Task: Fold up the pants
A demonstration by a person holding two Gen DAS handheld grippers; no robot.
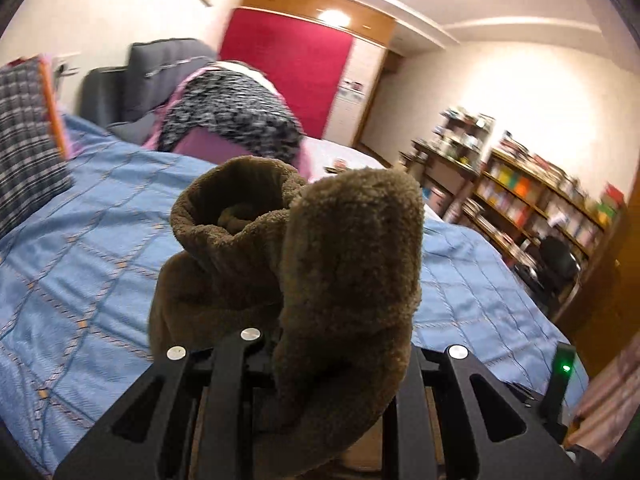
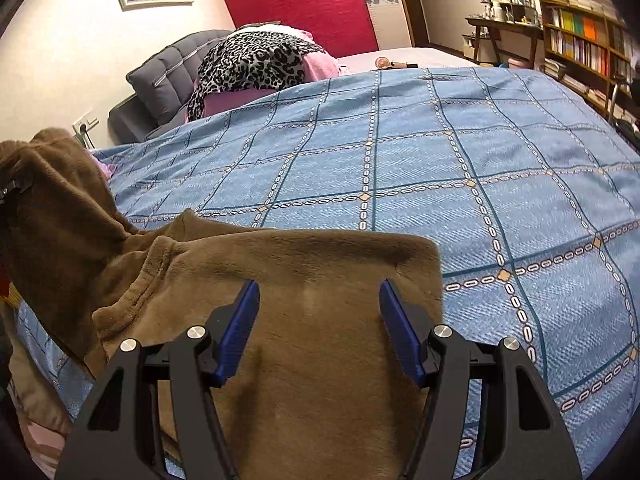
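The brown fleece pants lie on the blue checked bedspread, one flat part spread under my right gripper. That gripper hovers just above the fabric with its blue pads wide apart and nothing between them. At the left edge of the right wrist view, another part of the pants is lifted up in a bunch. In the left wrist view my left gripper is shut on a thick bunch of the pants, held up above the bed; the fabric hides its fingertips.
A leopard-print cloth on pink bedding and a grey padded headboard sit at the far end of the bed. Bookshelves line the right wall. A checked cloth lies at the left in the left wrist view.
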